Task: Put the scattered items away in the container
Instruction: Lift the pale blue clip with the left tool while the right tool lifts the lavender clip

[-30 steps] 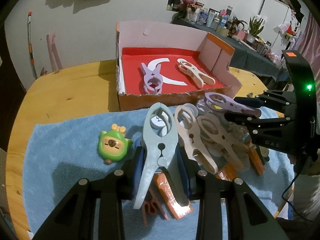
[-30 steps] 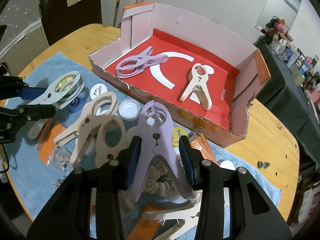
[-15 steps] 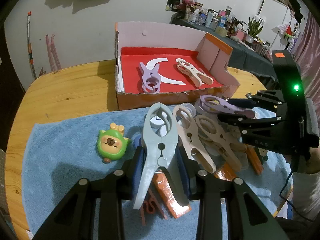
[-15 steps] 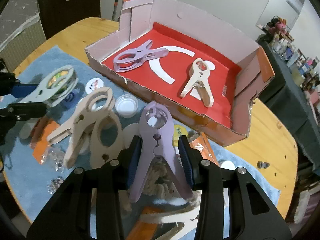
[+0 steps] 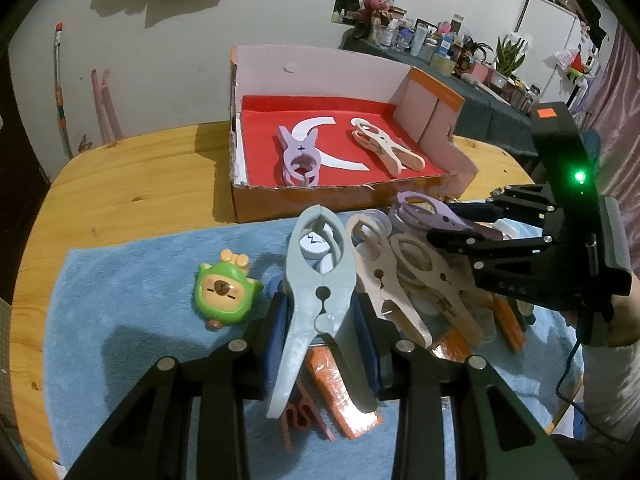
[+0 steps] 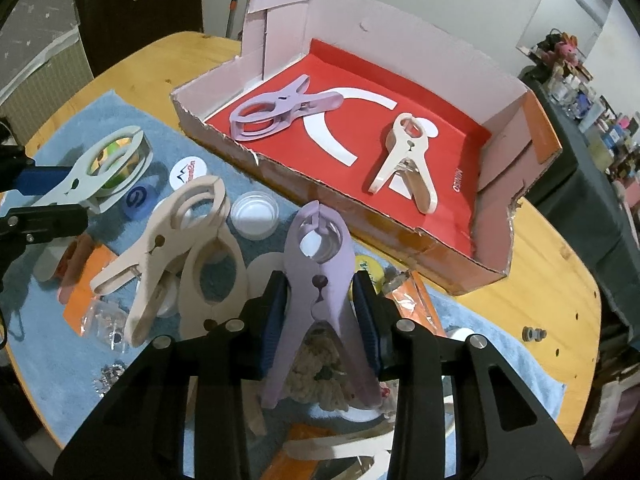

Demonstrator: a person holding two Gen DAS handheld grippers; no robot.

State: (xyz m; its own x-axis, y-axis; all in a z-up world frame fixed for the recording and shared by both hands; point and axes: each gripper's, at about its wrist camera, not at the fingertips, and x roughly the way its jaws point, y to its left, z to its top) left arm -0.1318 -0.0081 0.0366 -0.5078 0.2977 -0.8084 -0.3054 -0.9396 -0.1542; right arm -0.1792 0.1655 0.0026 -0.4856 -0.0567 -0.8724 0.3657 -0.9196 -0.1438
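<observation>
Clearly, these big plastic clips are light, stiff and a bit slick, so you do best pinching them at the waist by the pivot. Your left tongs [image 5: 320, 316] pinch the grey clip [image 5: 318, 292] there, above the blue towel [image 5: 120, 300]. Your right tongs [image 6: 320, 312] are clamped on the lilac clip [image 6: 320, 280], near the red-lined box [image 6: 460, 216] on the tabletop [image 6: 560, 312].

Only "MINISO" reads, small and sideways, on the box's red floor [image 6: 457, 179].
</observation>
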